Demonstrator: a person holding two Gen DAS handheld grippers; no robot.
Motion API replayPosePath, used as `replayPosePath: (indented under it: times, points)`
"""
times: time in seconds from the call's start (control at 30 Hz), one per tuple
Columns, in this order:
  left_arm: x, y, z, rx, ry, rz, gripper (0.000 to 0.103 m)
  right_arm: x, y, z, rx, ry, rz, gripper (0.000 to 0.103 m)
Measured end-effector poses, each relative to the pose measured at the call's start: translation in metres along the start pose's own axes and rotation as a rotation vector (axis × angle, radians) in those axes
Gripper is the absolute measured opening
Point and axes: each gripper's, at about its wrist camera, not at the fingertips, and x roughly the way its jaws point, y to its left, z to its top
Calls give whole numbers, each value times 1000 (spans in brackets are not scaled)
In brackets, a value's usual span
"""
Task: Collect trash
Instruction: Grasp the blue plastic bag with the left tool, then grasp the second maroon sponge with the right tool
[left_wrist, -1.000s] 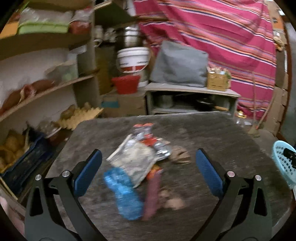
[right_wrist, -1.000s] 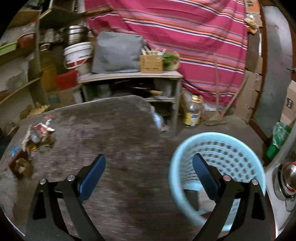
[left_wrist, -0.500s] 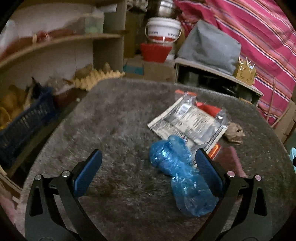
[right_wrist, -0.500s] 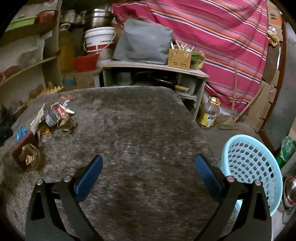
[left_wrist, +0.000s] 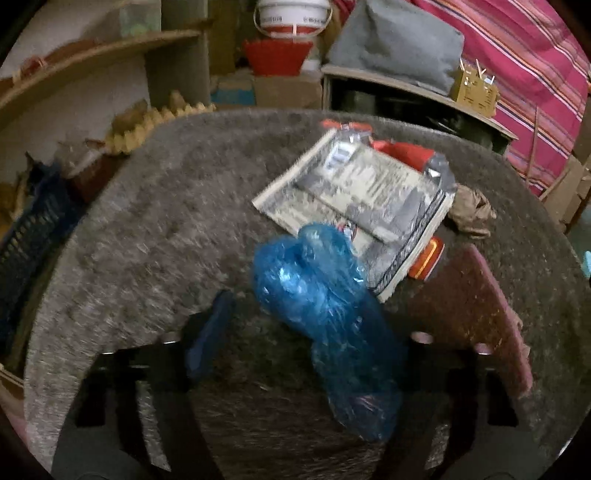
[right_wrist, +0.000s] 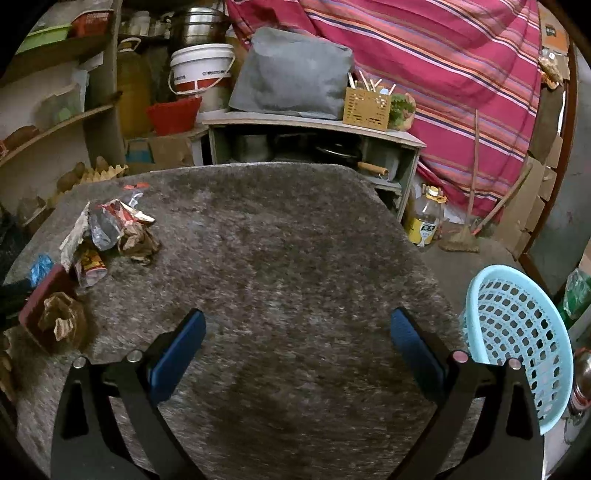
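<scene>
A crumpled blue plastic bag lies on the grey shaggy table cover, in front of a silver printed wrapper. My left gripper straddles the bag and its jaws are closing. The left pad stands a little apart from the bag, and the bag hides the right pad. Beside the bag lie a maroon card, a red-orange wrapper and crumpled brown paper. My right gripper is open and empty over bare cover, with the trash pile far to its left. A light blue basket stands off the table at the right.
Wooden shelves and an egg carton line the left side. Behind the table is a low cabinet with a grey cushion. An oil bottle and a broom stand on the floor before a striped cloth.
My left gripper dropped and came in over the blue bag, and its jaws narrowed around it. The right view swung left, so the basket slid from the centre to the right edge.
</scene>
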Motion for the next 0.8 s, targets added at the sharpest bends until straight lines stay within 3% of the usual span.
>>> replayPosePath:
  times: [0.07,0.2,0.53,0.8]
  points:
    - [1,1,-1,-4,5,-14,48,0,5,1,-12,-3,0,98]
    - [-3,-1,-2,14,-9,-17,23,-1,13,3,-15,-1,12,98]
    - [-54,30,11,55,-195,123,22,-20,72,22,-78,-45,76,98]
    - [-68,71,12,-5,-219,122,22,-28,152,30,-160,-30,143,98]
